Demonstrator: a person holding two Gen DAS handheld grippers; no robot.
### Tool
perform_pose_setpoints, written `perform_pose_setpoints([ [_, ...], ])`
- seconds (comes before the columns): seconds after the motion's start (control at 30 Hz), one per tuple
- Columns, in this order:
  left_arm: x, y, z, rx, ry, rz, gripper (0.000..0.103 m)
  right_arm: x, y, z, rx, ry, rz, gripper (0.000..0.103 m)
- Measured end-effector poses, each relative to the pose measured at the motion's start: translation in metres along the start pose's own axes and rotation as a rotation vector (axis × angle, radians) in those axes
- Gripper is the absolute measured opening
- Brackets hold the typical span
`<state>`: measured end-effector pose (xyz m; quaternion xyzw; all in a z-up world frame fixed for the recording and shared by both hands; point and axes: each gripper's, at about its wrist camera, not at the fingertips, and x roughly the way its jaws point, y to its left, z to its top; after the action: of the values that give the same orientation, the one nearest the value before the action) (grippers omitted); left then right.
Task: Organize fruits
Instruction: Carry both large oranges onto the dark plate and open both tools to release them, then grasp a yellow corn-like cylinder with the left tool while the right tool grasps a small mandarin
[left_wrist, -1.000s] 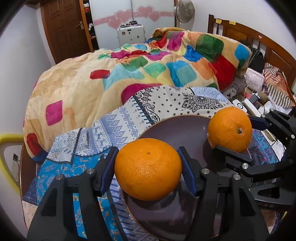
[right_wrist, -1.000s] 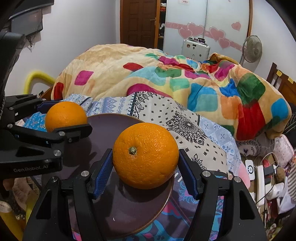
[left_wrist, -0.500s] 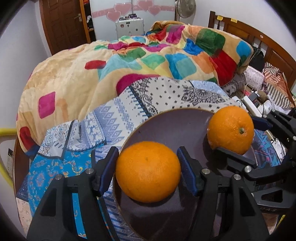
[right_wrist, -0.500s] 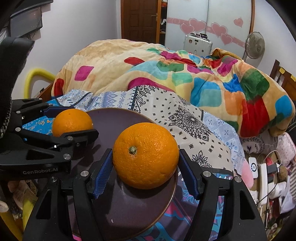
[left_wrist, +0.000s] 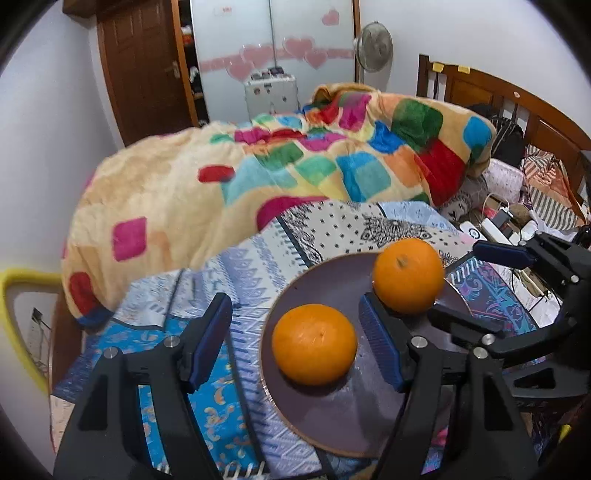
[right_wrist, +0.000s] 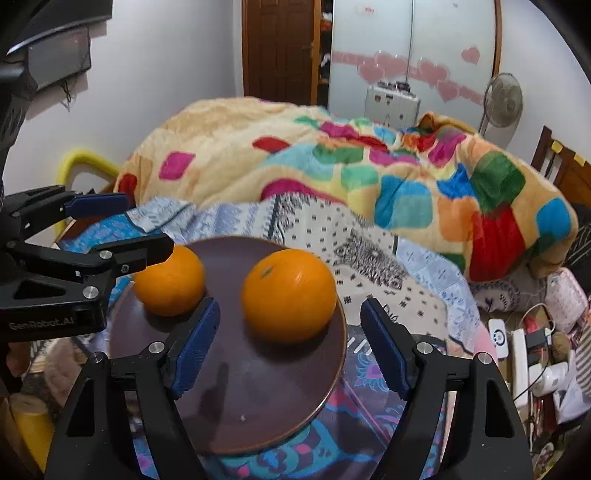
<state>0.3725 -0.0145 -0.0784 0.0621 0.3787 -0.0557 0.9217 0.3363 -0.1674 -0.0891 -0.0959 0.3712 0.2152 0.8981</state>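
Two oranges rest on a dark round plate (left_wrist: 332, 413) on the bed. In the left wrist view the near orange (left_wrist: 314, 343) lies between the blue pads of my left gripper (left_wrist: 295, 345), whose jaws are opening, with a gap on each side. The other orange (left_wrist: 408, 275) sits at the plate's far right, by my right gripper (left_wrist: 458, 280). In the right wrist view that orange (right_wrist: 290, 293) lies just ahead of my right gripper (right_wrist: 291, 341), whose jaws are also opening and stand clear of it. The first orange (right_wrist: 170, 284) sits left on the plate (right_wrist: 240, 398), partly behind my left gripper (right_wrist: 146, 225).
The plate lies on a patterned blue and white sheet (left_wrist: 236, 266). A bulky multicoloured blanket (left_wrist: 295, 173) fills the bed behind it. Chargers and cables (right_wrist: 524, 350) clutter the right side by the wooden headboard (left_wrist: 517, 107). A yellow rail (left_wrist: 22, 280) stands at the left.
Both grippers have let go of their oranges and drawn back and up. The oranges now sit free on the plate, farther from the pads.
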Motion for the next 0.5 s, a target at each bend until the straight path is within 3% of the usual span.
perform_pose_setpoints([
  [0.5,-0.124,-0.011,-0.039,-0.018,-0.165,0.017,0.072,-0.103,0.019,-0.024,-0.004,-0.155,-0.030,0.076],
])
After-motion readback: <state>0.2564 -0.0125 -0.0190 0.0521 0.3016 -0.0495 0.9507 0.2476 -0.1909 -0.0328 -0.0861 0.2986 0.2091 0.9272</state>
